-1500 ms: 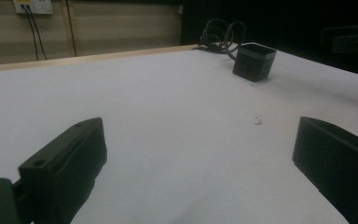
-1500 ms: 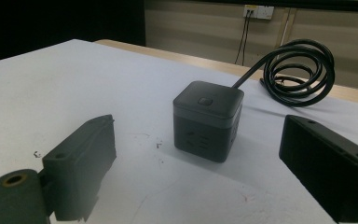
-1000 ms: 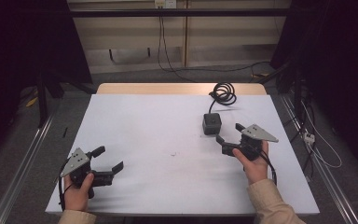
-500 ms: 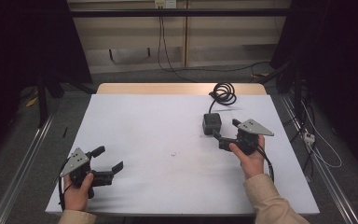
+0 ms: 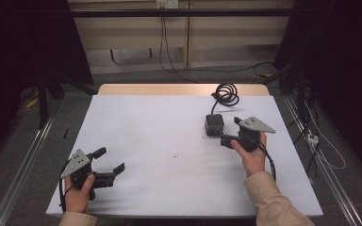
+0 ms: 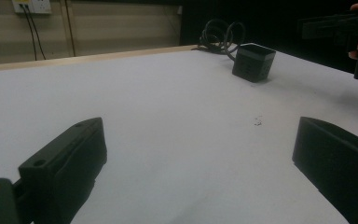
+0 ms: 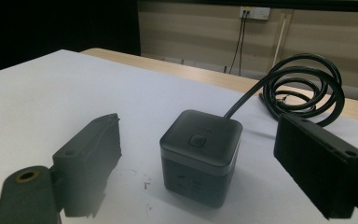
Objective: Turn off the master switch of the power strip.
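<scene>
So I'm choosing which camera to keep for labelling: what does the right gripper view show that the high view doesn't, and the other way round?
The right gripper view alone shows the round button on top of the black cube, the slots on its side, and the cube lying in front of the open jaws, untouched. The high view alone shows the whole white table, both hands, the left gripper near the front left, and the right gripper beside the cube. Both show the cube, its coiled cable and the wall socket.
</scene>
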